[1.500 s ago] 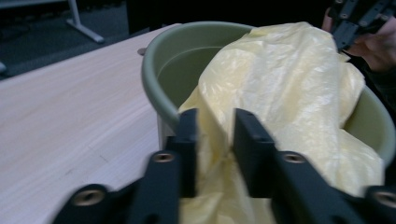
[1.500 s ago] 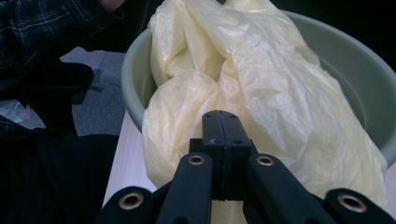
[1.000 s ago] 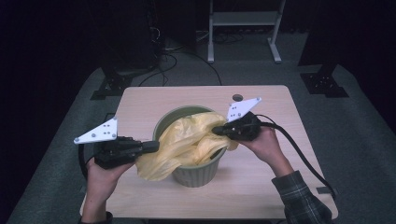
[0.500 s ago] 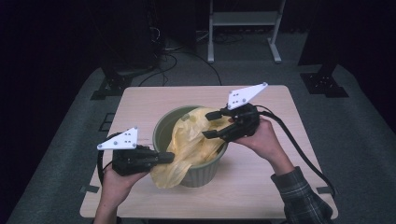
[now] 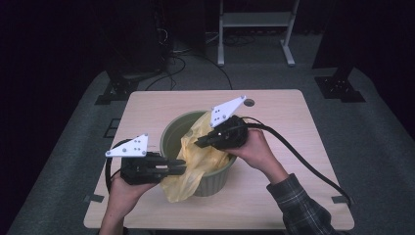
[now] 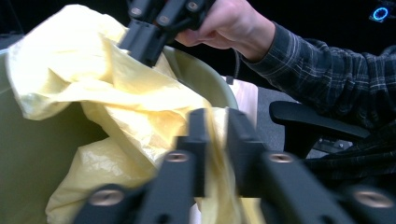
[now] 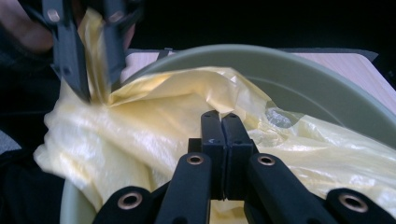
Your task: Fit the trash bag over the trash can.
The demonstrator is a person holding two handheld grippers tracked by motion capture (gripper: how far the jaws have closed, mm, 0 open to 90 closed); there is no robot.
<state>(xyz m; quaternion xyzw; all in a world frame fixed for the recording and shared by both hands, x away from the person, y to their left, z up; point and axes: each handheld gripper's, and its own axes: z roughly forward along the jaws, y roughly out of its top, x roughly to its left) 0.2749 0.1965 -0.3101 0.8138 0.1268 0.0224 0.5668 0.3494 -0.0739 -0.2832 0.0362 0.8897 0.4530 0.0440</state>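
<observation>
Table (image 5: 293,127): pale wood top, rounded corners; small round hole near the far edge, right of centre.
Room: dark; grey carpet around the table, black stand feet and cables beyond the far edge, a white frame further back.
Left gripper (image 5: 180,165): near the front-left corner, held level, jaws pointing right at the bin's near-left rim. Jaws have just been opening; a narrow gap with a fold of the yellow bag (image 5: 193,161) between them, and I cannot tell whether the pads press it.
Bin (image 5: 215,178): green, round, upright at the table's centre.
Yellow bag: partly inside the bin, partly draped over its front rim.
Right gripper (image 5: 201,142): over the bin's mouth, tilted down to the left. Jaws have just been closing, now pressed together pinching the bag film.
</observation>
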